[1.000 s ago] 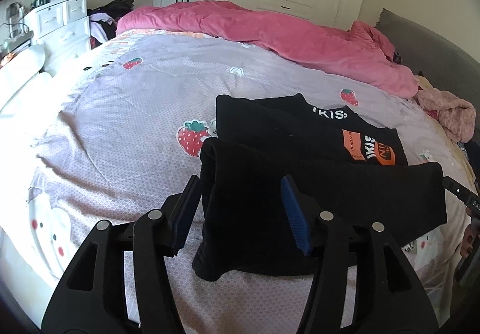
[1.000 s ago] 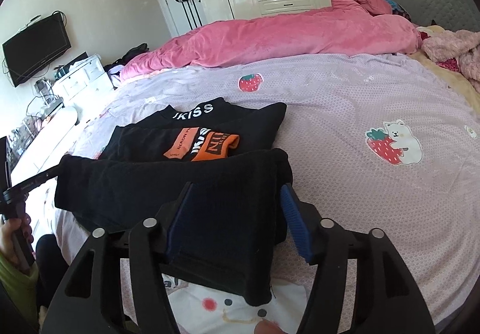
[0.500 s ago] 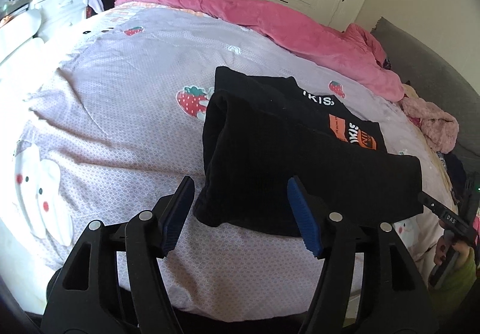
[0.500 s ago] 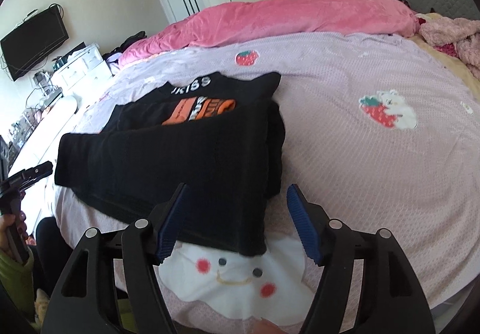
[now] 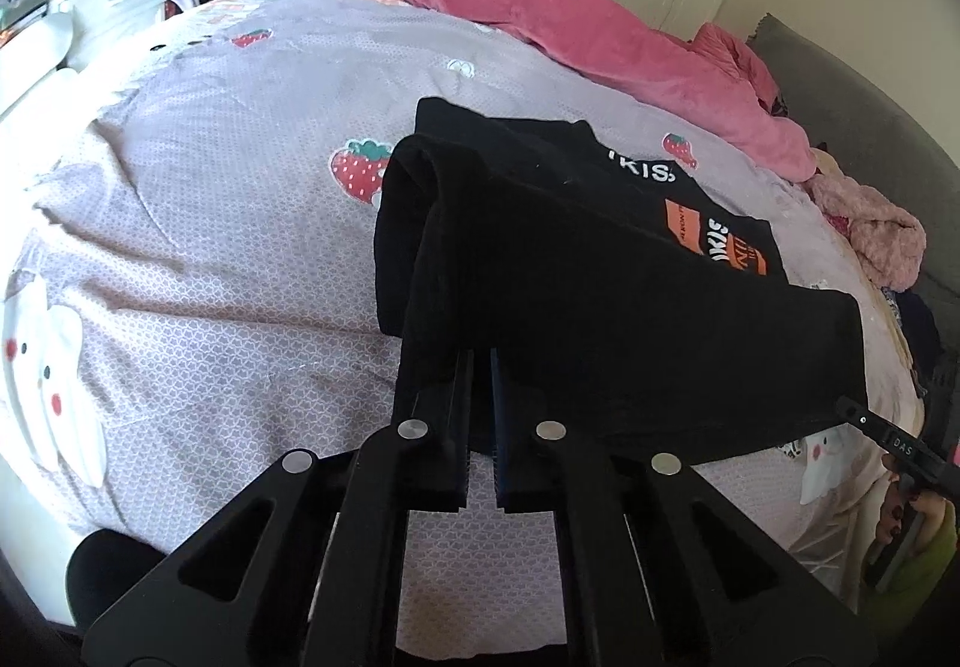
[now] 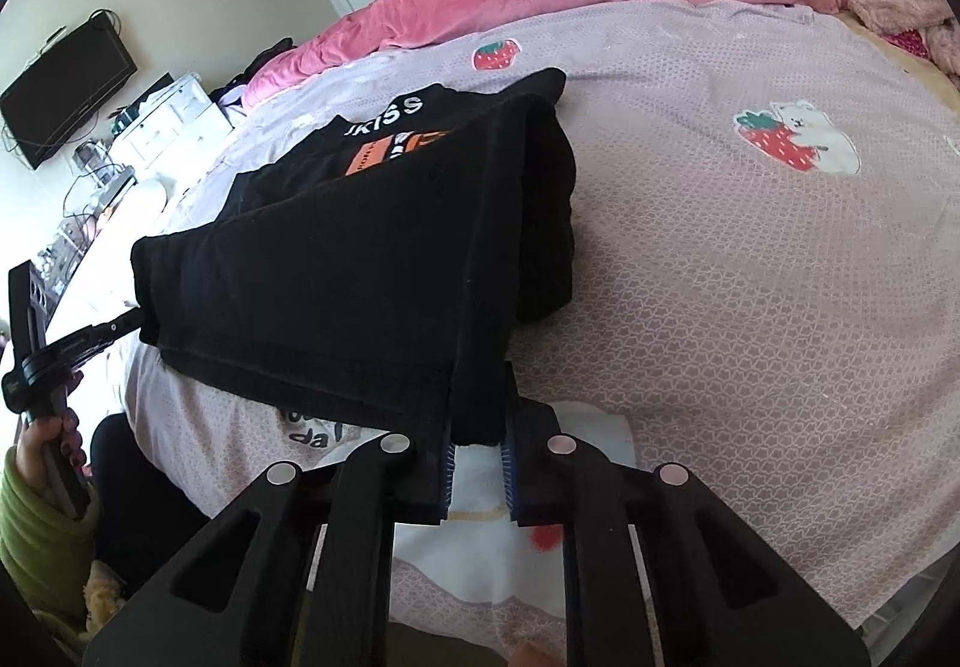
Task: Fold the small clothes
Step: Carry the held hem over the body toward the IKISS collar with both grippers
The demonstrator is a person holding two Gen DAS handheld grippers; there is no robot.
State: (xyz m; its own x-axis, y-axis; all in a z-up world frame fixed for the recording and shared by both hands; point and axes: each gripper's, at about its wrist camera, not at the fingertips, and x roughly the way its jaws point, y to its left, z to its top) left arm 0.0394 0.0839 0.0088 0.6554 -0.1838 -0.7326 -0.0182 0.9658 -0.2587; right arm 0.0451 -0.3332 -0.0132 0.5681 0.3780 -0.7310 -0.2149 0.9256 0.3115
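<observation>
Gripping the black garment (image 5: 600, 307) near hem corners, left tongs (image 5: 478, 367) and right tongs (image 6: 478, 421) are clamped; bare bedspread (image 6: 750, 277) lies rightward.

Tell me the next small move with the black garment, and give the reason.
Probably carry both corners forward together. The left gripper and right gripper are each shut on a near corner of the black garment, whose near edge hangs lifted above the bedspread, half folded.

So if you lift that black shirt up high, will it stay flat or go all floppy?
Probably floppy: the black shirt already sags between the left hand-held gripper and the right hand-held gripper. Likely light, since pinched corners carry it. Its folded layers may slide apart.
</observation>
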